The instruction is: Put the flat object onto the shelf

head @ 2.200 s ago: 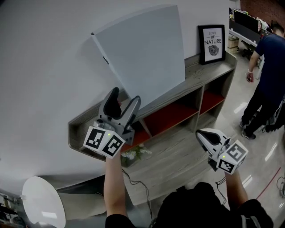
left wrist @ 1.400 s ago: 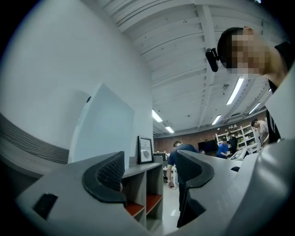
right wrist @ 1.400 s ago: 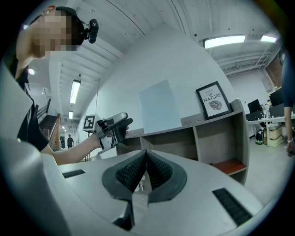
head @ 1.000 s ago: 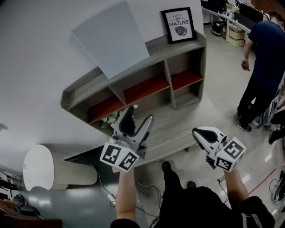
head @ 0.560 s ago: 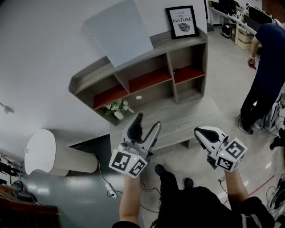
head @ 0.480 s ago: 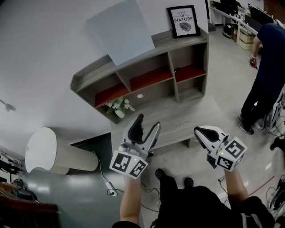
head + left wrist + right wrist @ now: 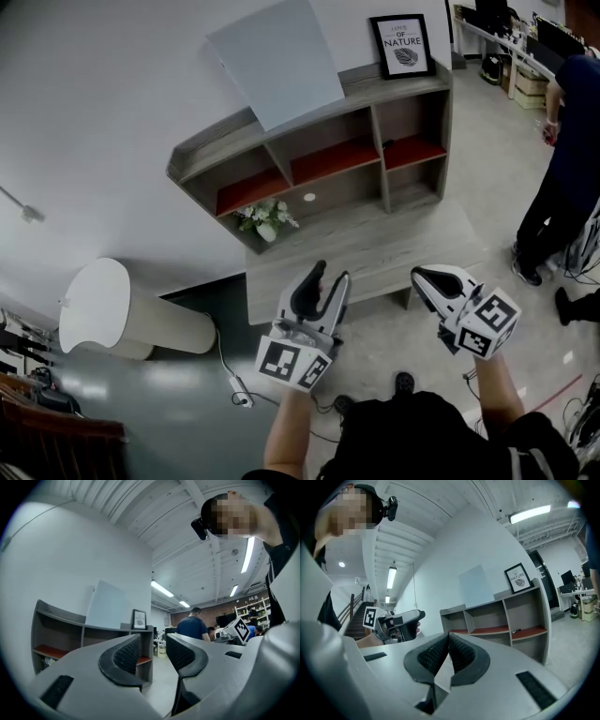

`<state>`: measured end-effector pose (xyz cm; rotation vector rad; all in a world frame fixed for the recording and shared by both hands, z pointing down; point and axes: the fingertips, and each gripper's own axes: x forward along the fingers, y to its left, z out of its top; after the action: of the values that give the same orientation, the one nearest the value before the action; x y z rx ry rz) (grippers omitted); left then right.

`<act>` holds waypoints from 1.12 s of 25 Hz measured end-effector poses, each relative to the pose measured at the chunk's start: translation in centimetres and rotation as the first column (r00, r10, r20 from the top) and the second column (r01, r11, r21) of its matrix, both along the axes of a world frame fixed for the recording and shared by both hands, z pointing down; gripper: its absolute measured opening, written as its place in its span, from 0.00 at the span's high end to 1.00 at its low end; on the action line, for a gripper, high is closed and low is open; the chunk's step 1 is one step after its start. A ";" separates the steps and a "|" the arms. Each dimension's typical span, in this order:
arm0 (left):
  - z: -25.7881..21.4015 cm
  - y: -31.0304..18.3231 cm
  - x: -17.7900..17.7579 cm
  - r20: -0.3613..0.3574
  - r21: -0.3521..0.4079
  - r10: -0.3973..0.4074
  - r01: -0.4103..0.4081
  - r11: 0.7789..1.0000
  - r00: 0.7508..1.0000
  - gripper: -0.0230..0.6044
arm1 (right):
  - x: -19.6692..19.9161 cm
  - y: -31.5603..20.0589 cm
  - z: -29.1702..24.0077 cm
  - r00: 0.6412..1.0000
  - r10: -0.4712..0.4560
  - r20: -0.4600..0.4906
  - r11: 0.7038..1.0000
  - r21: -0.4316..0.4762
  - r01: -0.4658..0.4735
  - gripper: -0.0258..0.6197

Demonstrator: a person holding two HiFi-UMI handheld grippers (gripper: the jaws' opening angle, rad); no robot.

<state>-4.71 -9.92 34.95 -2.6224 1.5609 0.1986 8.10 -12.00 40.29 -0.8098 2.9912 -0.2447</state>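
Pale grey, thin and broad, the flat object [image 7: 277, 61] stands on its lower edge on the top board of the shelf [image 7: 225, 142]. It tilts back against the white wall, well to the left of a framed print [image 7: 403, 44]. Judged from this position, the placing looks already done.

The left claw [image 7: 330, 274] is held low in front of the person, well apart from the shelf. Its jaws stand part-way apart, have just been closing, and have nothing between the ribbed pads [image 7: 126, 656]. The right claw [image 7: 419, 274] is held level beside it, jaws pressed together and empty.

Handling (a judgement): the panel looks stiff and light, with smooth faces that offer little friction. Its wide area would let it swing or twist if pinched at one corner. The better hold is on a bare edge, with pads flat on both faces. One claw on each side edge would keep it from turning. The leaning pose may slide at the foot if nudged.
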 end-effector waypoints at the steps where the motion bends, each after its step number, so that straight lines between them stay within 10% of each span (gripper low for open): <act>1: 0.2 0.4 -0.2 -0.003 -0.009 0.000 0.000 1.000 1.000 0.68 | -0.3 0.2 0.0 1.000 0.000 0.001 1.000 -0.002 0.000 0.94; 28: 3.2 5.9 0.3 0.049 -0.051 -0.033 0.036 0.998 0.998 0.94 | 0.0 3.3 -0.5 0.999 0.036 -0.024 0.998 0.054 -0.035 0.94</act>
<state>-4.40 -3.97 38.19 -2.6164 1.6160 0.0934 8.09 -8.70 39.80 -0.8659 2.9894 -0.1539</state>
